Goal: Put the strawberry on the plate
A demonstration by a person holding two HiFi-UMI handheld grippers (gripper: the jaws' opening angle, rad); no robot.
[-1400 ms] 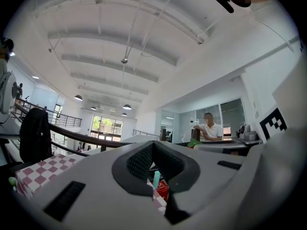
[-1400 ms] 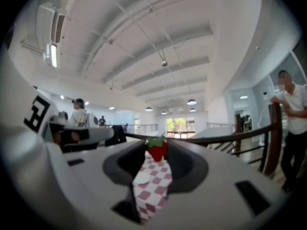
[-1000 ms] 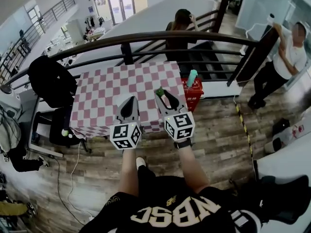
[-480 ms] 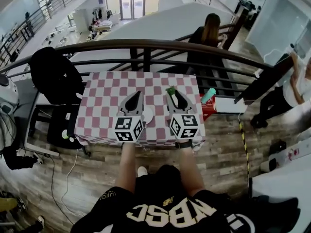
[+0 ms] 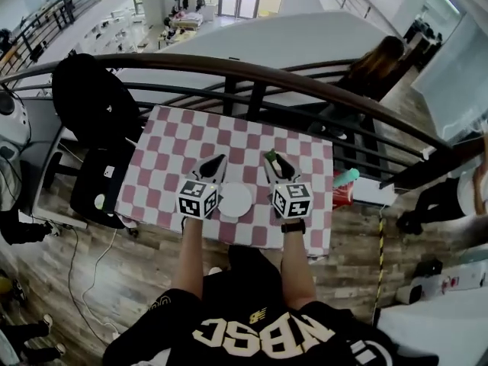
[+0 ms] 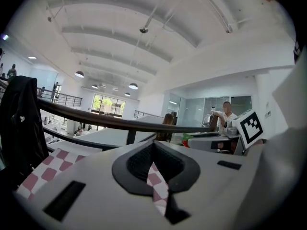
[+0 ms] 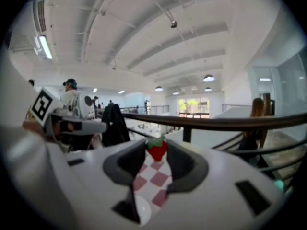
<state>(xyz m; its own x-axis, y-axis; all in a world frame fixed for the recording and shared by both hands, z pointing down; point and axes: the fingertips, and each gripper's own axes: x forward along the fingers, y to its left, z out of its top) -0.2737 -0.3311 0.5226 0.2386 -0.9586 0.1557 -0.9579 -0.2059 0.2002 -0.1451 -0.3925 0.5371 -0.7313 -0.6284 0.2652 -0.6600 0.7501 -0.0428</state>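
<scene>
Checked in red and white, the cloth-covered worktop [image 5: 175, 143] is seen at the centre of the head view, set against a dark railing [image 5: 252, 71] that curves across the upper part of the frame. A wooden floor [image 5: 114, 280] is seen below it. A black jacket [image 5: 91, 101] is hung at the upper left, beside the worktop's left edge. At its right edge a red basket [image 5: 341, 194] is placed, with a teal bottle [image 5: 347, 176] sticking out of it. A person [image 5: 377, 63] with long hair is seen beyond the railing at the upper right.

A white plate [image 5: 235, 200] is laid on the cloth near the lower edge of the worktop, between the marker cubes of the two tools.

The left tool [image 5: 220, 158] is held just left of the plate. In the left gripper view its jaws [image 6: 153, 146] are brought together at the tips with nothing between them; only a sliver of checked cloth is seen through the slit behind them.

The right tool [image 5: 271, 158] is held just right of the plate. The strawberry [image 5: 269, 156] is clamped at its tips, up and right of the plate and not on it. In the right gripper view the jaws are closed on the strawberry [image 7: 157, 148], green cap upward, and the plate's rim [image 7: 142, 206] shows low between them.
</scene>
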